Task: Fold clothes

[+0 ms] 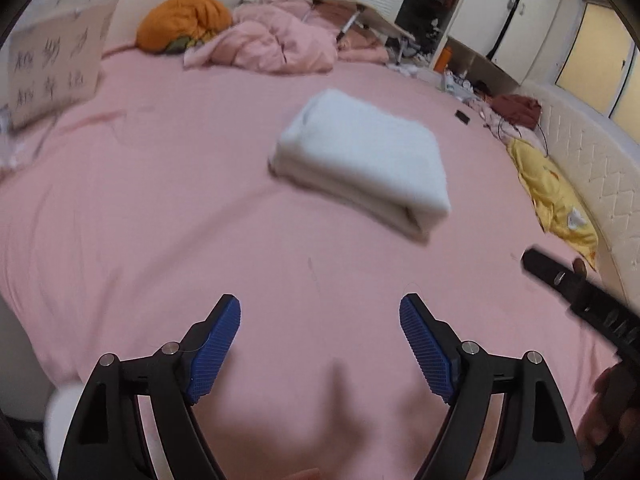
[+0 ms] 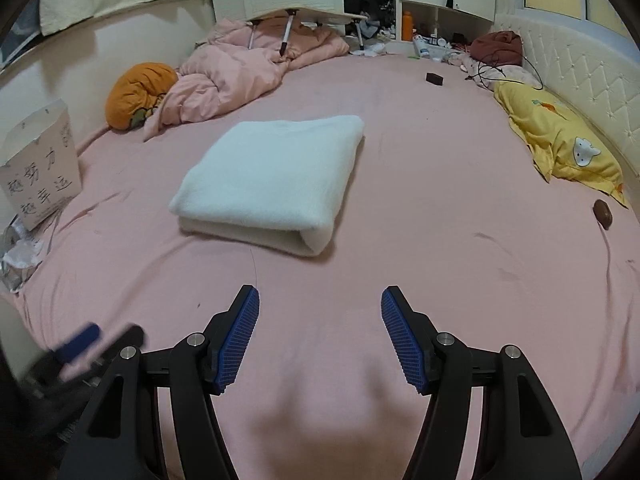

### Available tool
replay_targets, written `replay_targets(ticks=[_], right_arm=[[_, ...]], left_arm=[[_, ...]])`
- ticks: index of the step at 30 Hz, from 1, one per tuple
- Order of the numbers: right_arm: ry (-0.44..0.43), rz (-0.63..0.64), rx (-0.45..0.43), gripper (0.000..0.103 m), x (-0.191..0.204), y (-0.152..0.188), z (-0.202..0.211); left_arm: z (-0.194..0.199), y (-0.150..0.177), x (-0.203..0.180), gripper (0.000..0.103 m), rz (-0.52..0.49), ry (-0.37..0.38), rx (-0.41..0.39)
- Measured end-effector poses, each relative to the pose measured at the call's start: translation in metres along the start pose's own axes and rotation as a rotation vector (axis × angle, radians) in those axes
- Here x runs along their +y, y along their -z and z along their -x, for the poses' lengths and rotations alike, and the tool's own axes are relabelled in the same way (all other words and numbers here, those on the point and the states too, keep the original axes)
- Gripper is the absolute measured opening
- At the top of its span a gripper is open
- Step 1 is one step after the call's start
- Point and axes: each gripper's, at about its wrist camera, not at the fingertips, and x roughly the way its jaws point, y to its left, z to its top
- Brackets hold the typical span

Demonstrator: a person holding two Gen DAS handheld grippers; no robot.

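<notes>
The left claw hangs over the pink bed sheet with its blue pads spread wide and nothing between them. The right claw is likewise spread apart and empty above the same sheet. The folded white garment lies flat on the bed ahead of both claws, well apart from either: slightly left of the right claw's line, slightly right of the left claw's. In the left wrist view it is blurred. Farther beyond it, a crumpled pink duvet sits with an orange cushion at its left. A white paper bag printed with dark characters stands far left. A yellow pillow lies to the right, against the quilted white headboard.
</notes>
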Motion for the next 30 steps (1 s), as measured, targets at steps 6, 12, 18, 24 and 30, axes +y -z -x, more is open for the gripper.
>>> replay_targets(ticks=[6, 12, 18, 24, 30], right_arm=[[-0.012, 0.025, 0.004, 0.064, 0.001, 0.025, 0.015], [-0.016, 0.034, -0.047, 0.064, 0.004, 0.022, 0.033], [-0.021, 0.027, -0.064, 0.064, 0.001, 0.018, 0.038], [-0.021, 0.013, -0.074, 0.064, -0.004, 0.017, 0.041], [-0.027, 0.006, -0.089, 0.064, -0.007, 0.015, 0.045]], left_arm=[[0.005, 0.018, -0.012, 0.082, -0.039, -0.046, -0.007], [0.015, 0.020, -0.031, 0.093, -0.118, -0.083, -0.035], [0.042, 0.018, -0.043, 0.103, -0.122, -0.050, -0.106], [0.053, 0.012, -0.052, 0.103, -0.143, -0.167, -0.136], [0.052, 0.010, -0.054, 0.103, -0.158, -0.158, -0.121]])
